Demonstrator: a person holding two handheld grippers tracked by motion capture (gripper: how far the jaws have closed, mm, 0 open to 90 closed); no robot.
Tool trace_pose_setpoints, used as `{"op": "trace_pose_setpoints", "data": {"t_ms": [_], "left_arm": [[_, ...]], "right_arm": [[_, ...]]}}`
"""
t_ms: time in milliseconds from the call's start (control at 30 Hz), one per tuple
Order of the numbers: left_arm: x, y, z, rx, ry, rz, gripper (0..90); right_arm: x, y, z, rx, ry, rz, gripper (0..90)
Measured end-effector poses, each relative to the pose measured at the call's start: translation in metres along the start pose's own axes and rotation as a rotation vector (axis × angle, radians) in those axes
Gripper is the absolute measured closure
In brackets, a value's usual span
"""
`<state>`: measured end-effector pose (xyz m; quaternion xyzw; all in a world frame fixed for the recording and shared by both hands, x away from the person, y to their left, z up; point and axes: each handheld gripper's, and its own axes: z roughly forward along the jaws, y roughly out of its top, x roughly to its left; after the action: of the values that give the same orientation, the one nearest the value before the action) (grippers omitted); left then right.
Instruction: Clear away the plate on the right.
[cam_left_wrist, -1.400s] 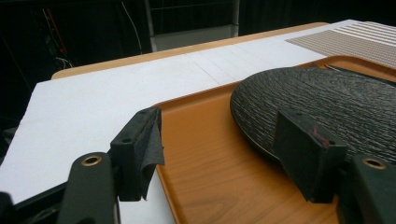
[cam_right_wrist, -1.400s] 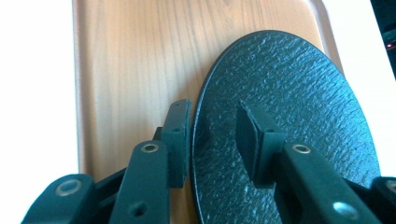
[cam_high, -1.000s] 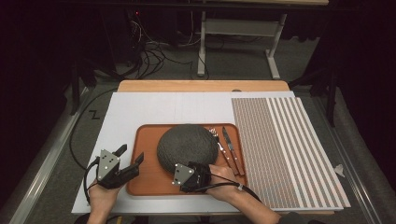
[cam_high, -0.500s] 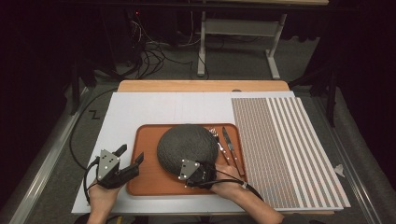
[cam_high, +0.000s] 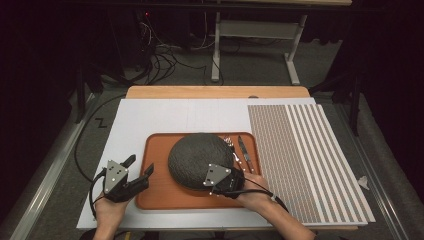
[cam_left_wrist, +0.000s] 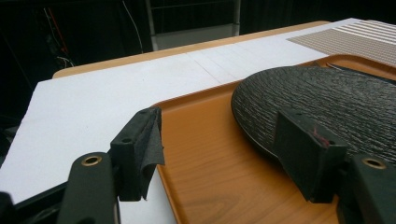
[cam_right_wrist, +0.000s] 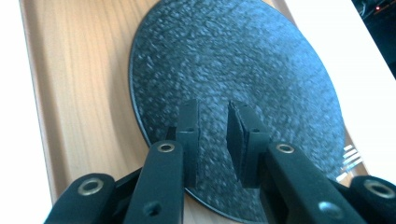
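A dark, rough-textured round plate (cam_high: 197, 155) (cam_right_wrist: 233, 60) (cam_left_wrist: 327, 98) lies on an orange wooden tray (cam_high: 160, 195) (cam_right_wrist: 70, 70) (cam_left_wrist: 205, 177). My right gripper (cam_high: 206, 176) (cam_right_wrist: 212, 112) reaches over the plate's near right edge. Its jaws stand a narrow gap apart and have just been opening. Nothing sits between them; the plate's surface shows through the gap. My left gripper (cam_high: 138, 166) (cam_left_wrist: 222, 135) hovers wide open at the tray's front left part, one jaw over the tray's left rim and the other near the plate's edge, holding nothing.
A fork (cam_high: 231, 147) (cam_right_wrist: 350, 154) and a knife (cam_high: 243, 147) lie on the tray right of the plate. The tray rests on a white board (cam_high: 165, 117), with a striped mat (cam_high: 300, 160) to the right. Behind them runs a wooden table edge (cam_high: 215, 92).
My right gripper has slid to the right and slightly farther in along the plate's near edge. The plate and my left gripper have stayed where they were.
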<state>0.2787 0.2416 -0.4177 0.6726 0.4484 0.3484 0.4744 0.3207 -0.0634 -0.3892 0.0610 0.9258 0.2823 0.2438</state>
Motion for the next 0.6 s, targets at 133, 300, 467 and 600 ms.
{"op": "trace_pose_setpoints", "data": {"t_ms": [133, 300, 467, 600], "left_arm": [[0.000, 0.000, 0.000, 0.000, 0.000, 0.001, 33.2], [0.000, 0.000, 0.000, 0.000, 0.000, 0.001, 33.2], [0.000, 0.000, 0.000, 0.000, 0.001, 0.001, 33.2], [-0.001, 0.000, 0.000, 0.001, 0.003, 0.002, 33.2]], "right_arm": [[-0.005, -0.006, -0.005, 0.000, -0.006, 0.020, 75.4], [-0.009, -0.012, -0.011, -0.013, -0.016, 0.036, 73.8], [-0.014, -0.019, -0.018, -0.019, -0.028, 0.062, 71.6], [-0.018, -0.024, -0.021, -0.026, -0.034, 0.088, 68.1]]}}
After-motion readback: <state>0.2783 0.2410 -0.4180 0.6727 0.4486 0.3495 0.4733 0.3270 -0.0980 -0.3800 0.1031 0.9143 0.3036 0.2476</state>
